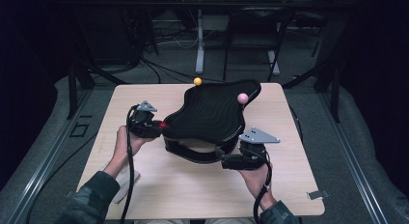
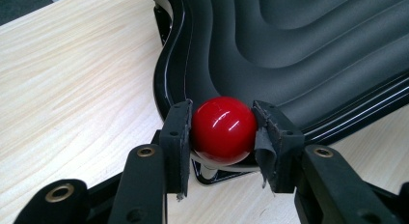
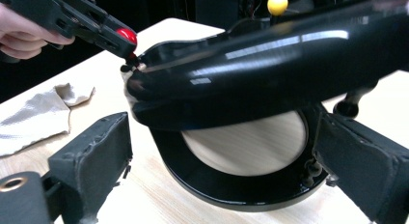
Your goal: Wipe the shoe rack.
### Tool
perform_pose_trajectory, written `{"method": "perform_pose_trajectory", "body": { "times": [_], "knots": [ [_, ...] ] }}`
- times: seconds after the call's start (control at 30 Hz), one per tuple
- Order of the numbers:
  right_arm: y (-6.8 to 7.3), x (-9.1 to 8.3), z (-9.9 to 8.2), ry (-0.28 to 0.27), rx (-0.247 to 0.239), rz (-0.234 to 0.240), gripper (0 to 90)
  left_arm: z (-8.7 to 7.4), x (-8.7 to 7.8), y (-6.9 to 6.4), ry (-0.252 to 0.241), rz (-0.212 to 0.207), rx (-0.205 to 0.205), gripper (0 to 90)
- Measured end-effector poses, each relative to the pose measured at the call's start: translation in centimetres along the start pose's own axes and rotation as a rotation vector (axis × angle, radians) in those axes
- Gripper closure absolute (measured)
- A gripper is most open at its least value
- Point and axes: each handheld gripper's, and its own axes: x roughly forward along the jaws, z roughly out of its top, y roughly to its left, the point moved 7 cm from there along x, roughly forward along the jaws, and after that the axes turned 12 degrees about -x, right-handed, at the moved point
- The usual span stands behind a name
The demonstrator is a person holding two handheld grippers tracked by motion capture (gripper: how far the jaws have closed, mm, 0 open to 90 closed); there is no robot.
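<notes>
left tongs (image 2: 223,137): clamped on red ball (image 2: 223,131) at black wavy tray's (image 1: 212,113) near-left rim | right tongs (image 3: 222,161): wide open, empty, facing tray's ring base (image 3: 241,185) | yellow ball (image 1: 197,81), pink ball (image 1: 243,98) on far rim | progress: seemingly early, red ball unplaced

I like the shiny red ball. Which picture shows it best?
The left gripper view: the red ball sits big and close, squeezed between the left gripper's fingers. The high view shows it as a tiny red dot at the black tray's edge. The right gripper view shows part of it, far off.
</notes>
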Motion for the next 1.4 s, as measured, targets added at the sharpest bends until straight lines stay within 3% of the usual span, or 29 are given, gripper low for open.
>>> {"method": "perform_pose_trajectory", "body": {
  "times": [0.07, 0.17, 0.77, 0.97, 1.0, 1.13, 1.23, 1.3, 1.4],
  "knots": [
    [-0.2, -0.1, 0.1, 0.003, 0.000, -0.025, 5.7, 0.0, 0.0, 0.0, -0.001, 0.001, 0.002, 60.1],
    [-0.4, 0.1, 0.0, 0.009, 0.000, -0.018, 4.5, 0.0, 0.0, -0.1, -0.001, 0.000, 0.005, 60.2],
    [-2.7, 1.6, -0.2, 0.030, 0.022, -0.082, 5.2, -1.2, -0.5, -2.0, -0.008, -0.008, 0.009, 60.2],
    [-2.9, 2.1, -0.2, 0.033, 0.019, -0.083, 6.7, -1.4, -0.7, -2.2, -0.016, -0.042, 0.016, 59.6],
    [-2.9, 2.1, -0.2, 0.032, 0.018, -0.083, 6.8, -1.2, -0.9, -2.0, -0.032, -0.048, 0.015, 57.9],
    [-3.0, 2.1, -0.3, 0.037, 0.020, -0.084, 6.9, -0.3, -2.1, -0.8, -0.075, -0.036, -0.014, 34.9],
    [-3.2, 2.0, -0.3, 0.037, 0.020, -0.090, 7.0, 0.4, -2.3, 0.7, -0.102, 0.016, -0.035, 21.4],
    [-3.4, 2.0, -0.3, 0.038, 0.020, -0.095, 7.0, 0.6, -1.9, 1.8, -0.090, 0.073, -0.025, 17.2],
    [-3.6, 2.0, -0.4, 0.037, 0.020, -0.100, 7.1, 0.6, -0.7, 3.3, -0.073, 0.107, -0.071, 9.6]
  ]
}}
